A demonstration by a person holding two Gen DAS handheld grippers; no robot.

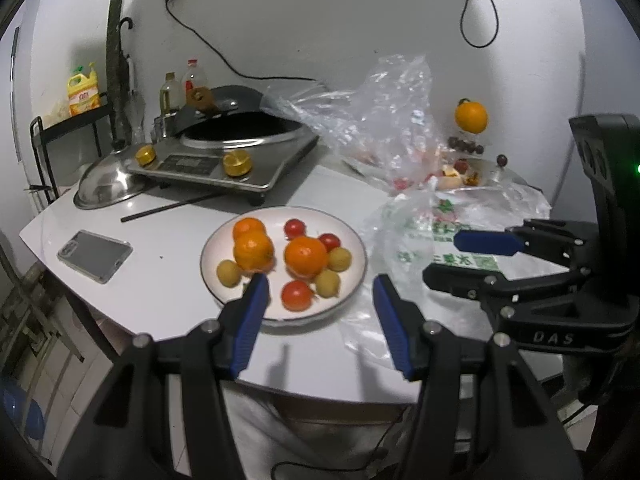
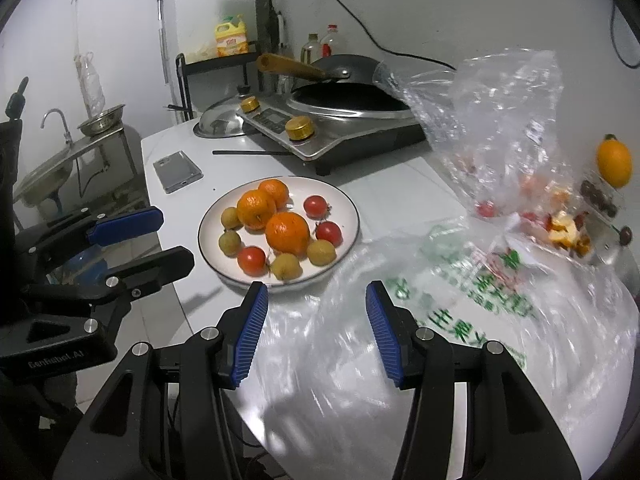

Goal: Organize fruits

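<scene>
Fruits fill a white plate (image 1: 352,280) near the front edge of the white table (image 1: 168,248): three oranges, three red tomatoes and four small yellow-green round fruits, ten pieces in all. Two of the oranges (image 1: 251,240) touch at the plate's left side, and the third orange (image 1: 306,257) sits in the middle with the small yellow-green fruits (image 1: 339,259) and tomatoes (image 1: 296,295) around it. Just beside the plate on the right lies a crumpled clear plastic bag (image 2: 460,320) with green print; a second clear bag (image 1: 384,120) stands behind it with a few red pieces showing blurrily inside. One more orange (image 1: 471,117) sits apart at the far right, above some dark grapes (image 1: 466,145) whose count is unclear. The left gripper (image 1: 318,286) hovers over the near rim of the plate, fingers spread wide and empty. The right gripper (image 2: 316,294) hangs over the printed bag, likewise spread and empty. Behind the plate are one smartphone (image 1: 95,255), one induction cooker (image 1: 224,160) carrying a black wok (image 2: 344,72), and one steel lid (image 1: 105,184).
</scene>
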